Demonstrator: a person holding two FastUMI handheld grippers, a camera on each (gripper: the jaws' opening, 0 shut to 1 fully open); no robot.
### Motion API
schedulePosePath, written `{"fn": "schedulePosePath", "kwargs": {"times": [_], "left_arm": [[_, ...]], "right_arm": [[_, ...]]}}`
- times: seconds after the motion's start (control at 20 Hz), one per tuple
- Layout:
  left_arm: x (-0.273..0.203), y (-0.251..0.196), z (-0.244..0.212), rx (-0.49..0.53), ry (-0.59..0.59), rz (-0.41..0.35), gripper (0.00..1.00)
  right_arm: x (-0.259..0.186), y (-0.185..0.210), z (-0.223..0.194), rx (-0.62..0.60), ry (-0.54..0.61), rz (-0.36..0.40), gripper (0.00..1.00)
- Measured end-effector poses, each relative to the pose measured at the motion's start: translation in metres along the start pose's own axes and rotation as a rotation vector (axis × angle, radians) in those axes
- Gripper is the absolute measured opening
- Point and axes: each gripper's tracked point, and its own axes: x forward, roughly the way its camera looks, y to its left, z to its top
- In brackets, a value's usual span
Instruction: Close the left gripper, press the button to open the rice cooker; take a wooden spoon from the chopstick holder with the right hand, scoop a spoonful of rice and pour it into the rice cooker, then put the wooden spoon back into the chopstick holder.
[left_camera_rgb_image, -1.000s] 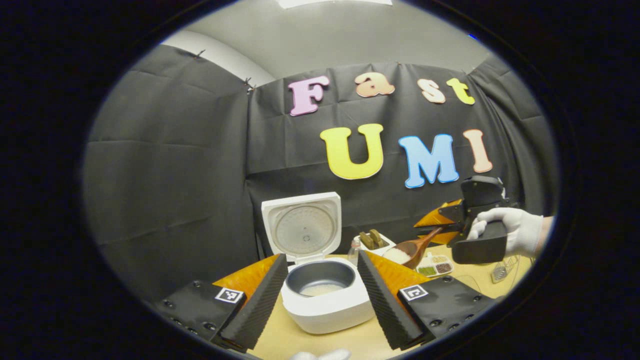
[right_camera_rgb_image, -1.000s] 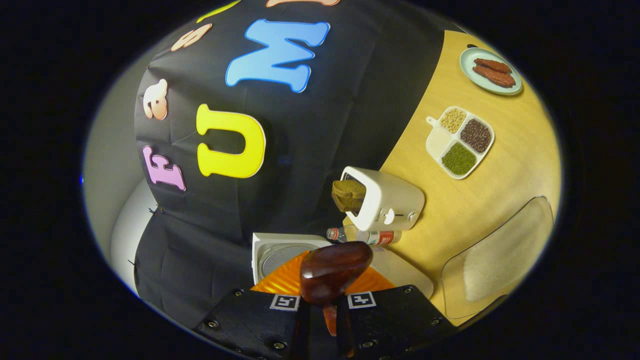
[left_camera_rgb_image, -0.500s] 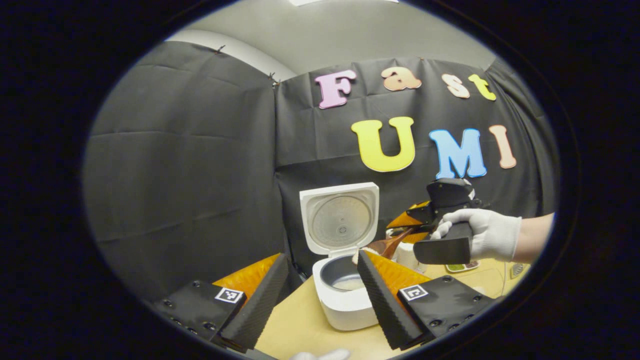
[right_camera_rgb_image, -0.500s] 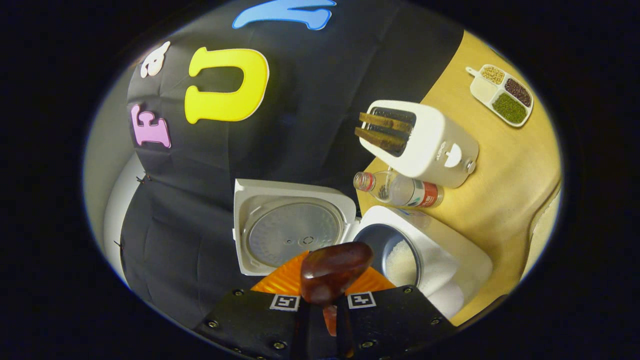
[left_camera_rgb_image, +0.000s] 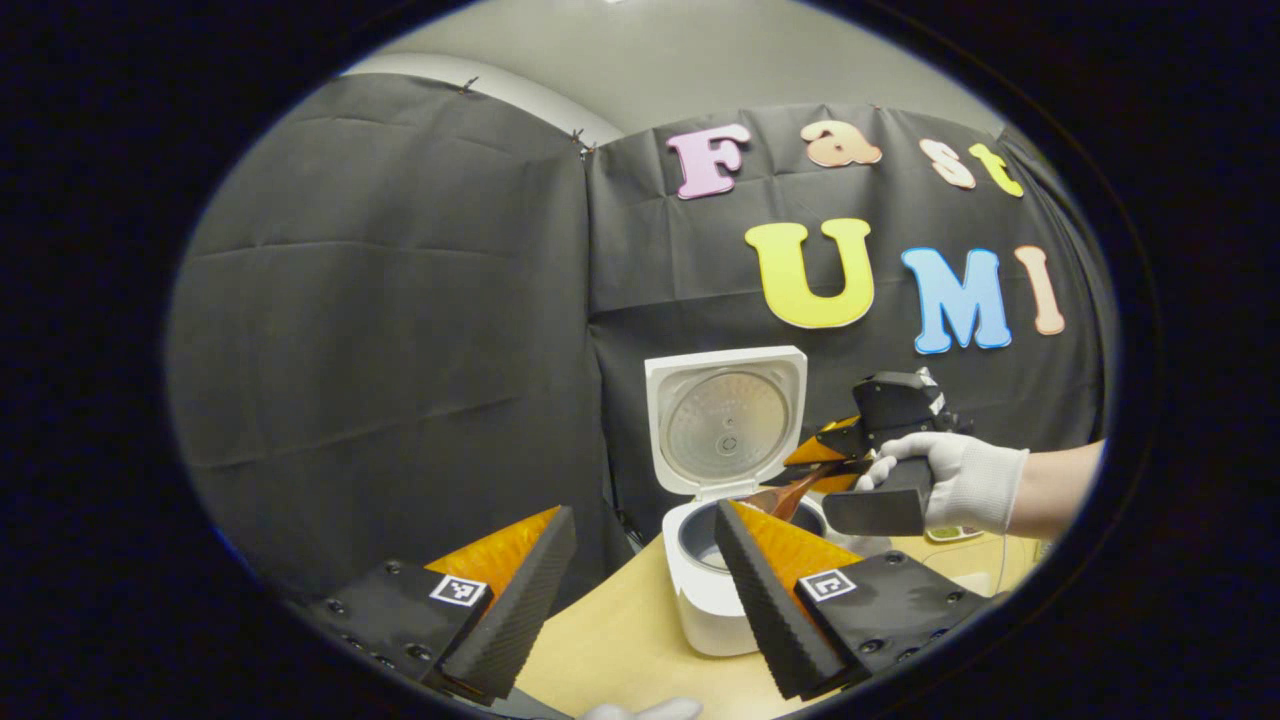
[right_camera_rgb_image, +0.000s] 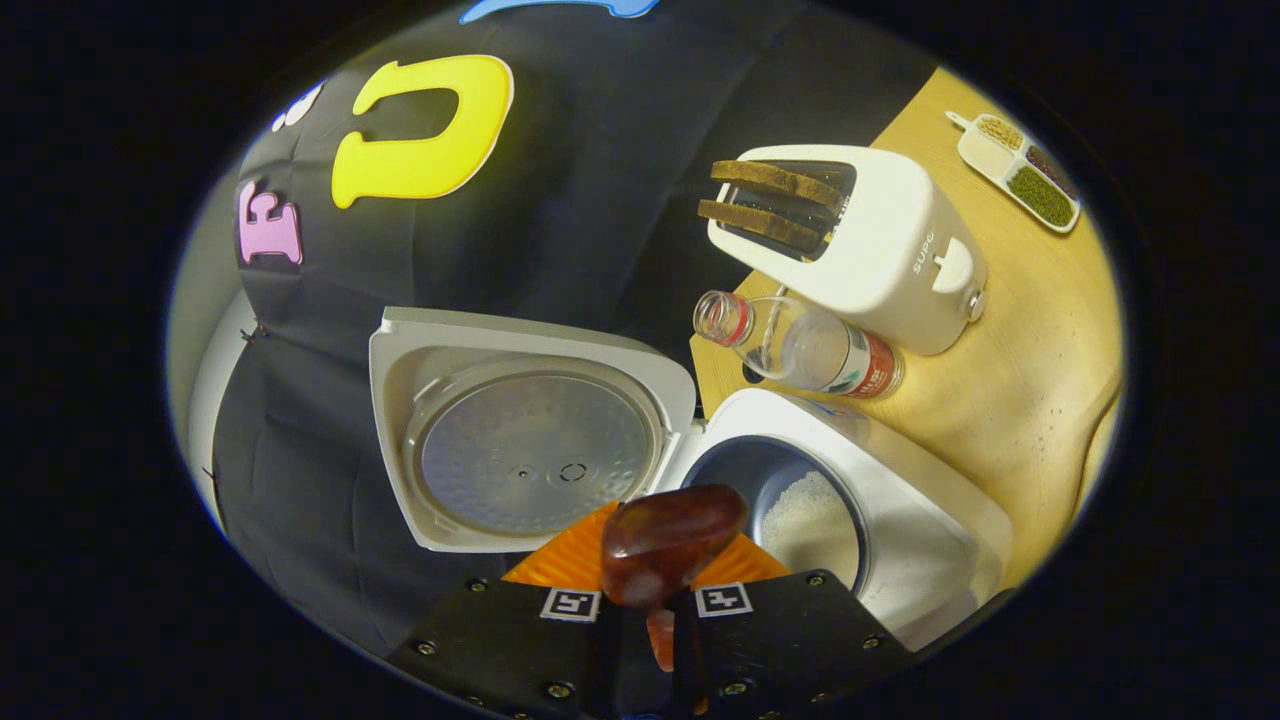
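In the left gripper view we see our left gripper (left_camera_rgb_image: 640, 585) held low over the wooden table (left_camera_rgb_image: 610, 650) with its fingers spread wide and nothing between them. Just past its right finger stands the white rice cooker (left_camera_rgb_image: 705, 600), its lid (left_camera_rgb_image: 725, 420) raised upright against the black cloth wall and its dark inner pot exposed. Further right, a white-gloved hand (left_camera_rgb_image: 950, 480) holds the right gripper (left_camera_rgb_image: 815, 462), which carries the wooden spoon (left_camera_rgb_image: 785, 497) with the bowl end reaching over the pot's rim. In the right gripper view, the cooker's open lid (right_camera_rgb_image: 525, 440) lies to the left with its metal inner plate facing us, and the pot (right_camera_rgb_image: 800, 510) beside it has white rice at its bottom. Our right gripper (right_camera_rgb_image: 650, 560) is clamped narrowly on the spoon (right_camera_rgb_image: 665, 540), whose glossy dark underside rises between the fingers, just beside the pot's rim. Beyond the cooker lies a clear plastic bottle (right_camera_rgb_image: 800, 350) on its side, then a white toaster (right_camera_rgb_image: 860, 240) with two brown slices in its slots, and at the far right a divided tray of grains (right_camera_rgb_image: 1020, 170).
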Motion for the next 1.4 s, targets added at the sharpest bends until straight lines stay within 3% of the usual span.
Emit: {"fn": "schedulePosePath", "kwargs": {"times": [0.2,0.55,0.7,1.05,1.4], "left_arm": [[0.001,0.005,0.003,0.048,-0.018,0.018,0.99],[-0.001,0.005,-0.002,0.042,0.0,0.032,0.95],[-0.002,0.007,-0.002,0.049,-0.007,0.034,0.99],[-0.014,0.015,-0.009,0.068,0.0,0.056,0.98],[-0.02,0.01,-0.005,0.077,-0.013,0.051,0.97]], "right_arm": [[-0.003,-0.003,0.015,-0.169,-0.083,-0.054,0.2],[-0.007,-0.006,0.026,-0.503,-0.206,-0.145,0.2],[-0.005,-0.001,0.022,-0.662,-0.237,-0.158,0.2],[-0.001,0.035,-0.008,-1.041,-0.276,-0.139,0.2],[-0.001,0.049,-0.025,-1.22,-0.277,-0.116,0.2]]}}
